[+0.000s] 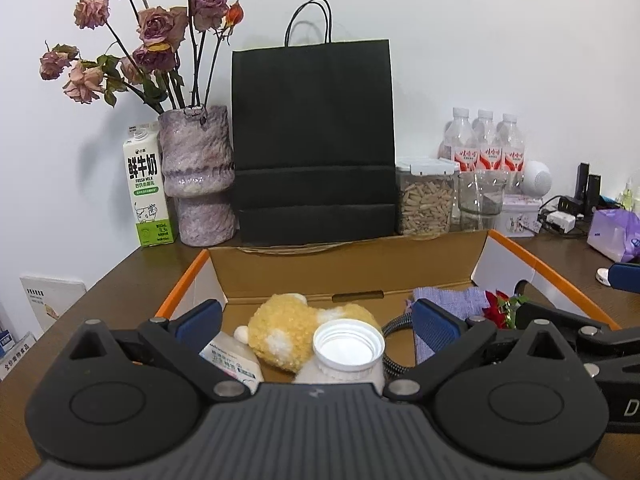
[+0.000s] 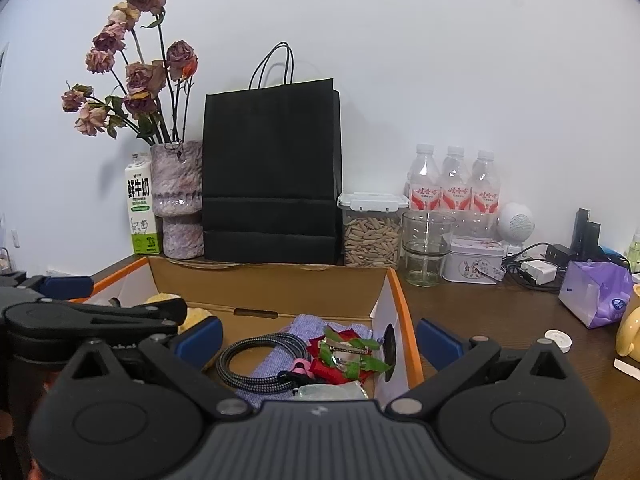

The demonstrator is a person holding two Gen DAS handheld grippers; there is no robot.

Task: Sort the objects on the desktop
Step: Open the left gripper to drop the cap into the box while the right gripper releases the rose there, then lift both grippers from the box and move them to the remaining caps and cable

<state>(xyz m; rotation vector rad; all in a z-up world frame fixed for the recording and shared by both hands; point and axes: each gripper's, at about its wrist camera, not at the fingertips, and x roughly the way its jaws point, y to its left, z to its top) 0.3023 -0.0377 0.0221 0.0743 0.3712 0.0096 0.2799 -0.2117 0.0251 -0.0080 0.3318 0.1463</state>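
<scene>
An open cardboard box [image 1: 348,268] with orange edges sits on the brown desk. My left gripper [image 1: 316,324] hovers open over the box's left half, above a yellow plush toy [image 1: 284,328], a white uncapped bottle [image 1: 348,350] and a small packet [image 1: 234,360], gripping none of them. My right gripper [image 2: 320,342] is open over the right half. Its left pad is inside the box and its right pad outside the box wall [image 2: 404,320]. Below it lie a braided cable [image 2: 256,360], a red flower with green leaves [image 2: 344,356] and a purple cloth [image 2: 298,326].
Behind the box stand a black paper bag [image 2: 272,176], a vase of dried roses [image 2: 178,200], a milk carton [image 2: 140,212], a seed jar [image 2: 372,232], water bottles [image 2: 454,188] and a glass [image 2: 426,248]. To the right are a tin [image 2: 474,260], a tissue pack [image 2: 596,296], chargers, a white cap [image 2: 558,340] and a yellow mug [image 2: 630,332].
</scene>
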